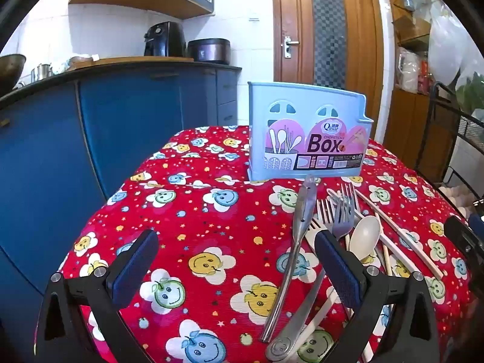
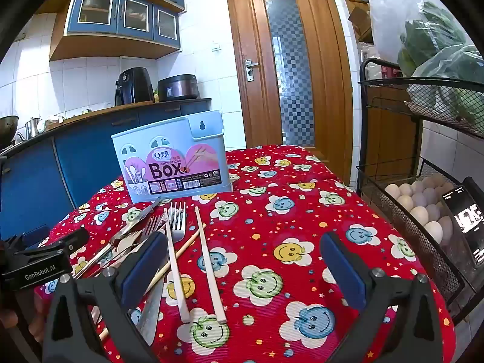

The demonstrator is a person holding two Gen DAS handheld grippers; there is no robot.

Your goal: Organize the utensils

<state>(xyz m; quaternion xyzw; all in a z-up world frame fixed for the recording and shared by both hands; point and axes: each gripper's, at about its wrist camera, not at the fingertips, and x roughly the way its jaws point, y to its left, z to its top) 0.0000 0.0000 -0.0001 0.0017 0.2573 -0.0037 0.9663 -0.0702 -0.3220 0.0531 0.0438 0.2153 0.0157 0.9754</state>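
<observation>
A light blue chopsticks box [image 1: 307, 133] [image 2: 174, 163] stands upright at the far side of the red patterned tablecloth [image 1: 211, 217] [image 2: 272, 211]. In front of it lies a loose pile of utensils: metal knives [image 1: 298, 233], forks [image 1: 343, 211] [image 2: 178, 219], a white spoon [image 1: 364, 236] and white chopsticks [image 2: 208, 260]. My left gripper [image 1: 236, 267] hovers open above the cloth, with the pile at its right finger. My right gripper [image 2: 245, 272] is open too, the chopsticks lying between its fingers on the cloth. Neither holds anything.
A blue kitchen counter [image 1: 121, 115] with an air fryer [image 2: 133, 86] and a cooker runs behind the table on the left. A wooden door [image 2: 287, 69] is behind. A black wire rack [image 2: 423, 205] with eggs [image 2: 420, 211] and a phone stands close on the right.
</observation>
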